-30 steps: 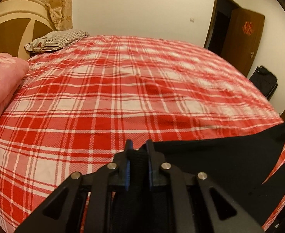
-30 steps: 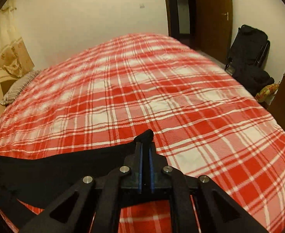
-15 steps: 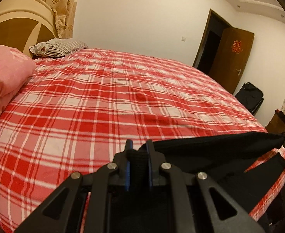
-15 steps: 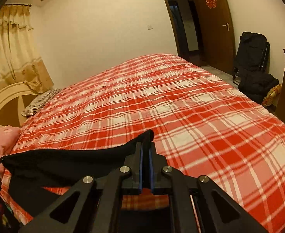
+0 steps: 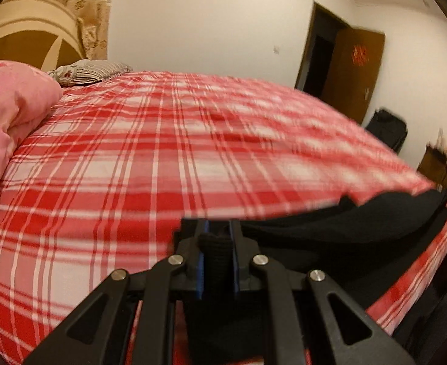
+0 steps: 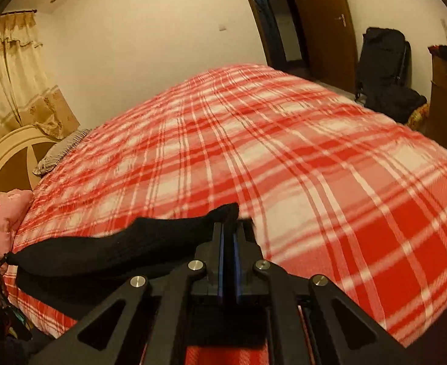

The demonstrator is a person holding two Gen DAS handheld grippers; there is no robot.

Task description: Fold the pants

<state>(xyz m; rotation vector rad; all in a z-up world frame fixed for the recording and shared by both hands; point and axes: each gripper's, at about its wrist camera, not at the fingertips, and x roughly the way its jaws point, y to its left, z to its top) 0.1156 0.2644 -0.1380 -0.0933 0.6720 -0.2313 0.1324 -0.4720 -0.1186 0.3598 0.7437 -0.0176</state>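
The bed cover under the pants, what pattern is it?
The bed cover is a red-and-white plaid, clearest in the right wrist view.

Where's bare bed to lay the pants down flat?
Free: the wide plaid bedspread ahead of both hand-held grippers, bordered by the striped pillow at the headboard end and the far wall side. Crowded: pink quilt at the left edge; the near edge, where the black pants hang.

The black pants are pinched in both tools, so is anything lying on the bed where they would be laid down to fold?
Nothing visible is in the way. The black pants hang between the left tool and the right tool, and the plaid bed cover ahead is bare. The pink quilt and striped pillow sit off by the headboard.
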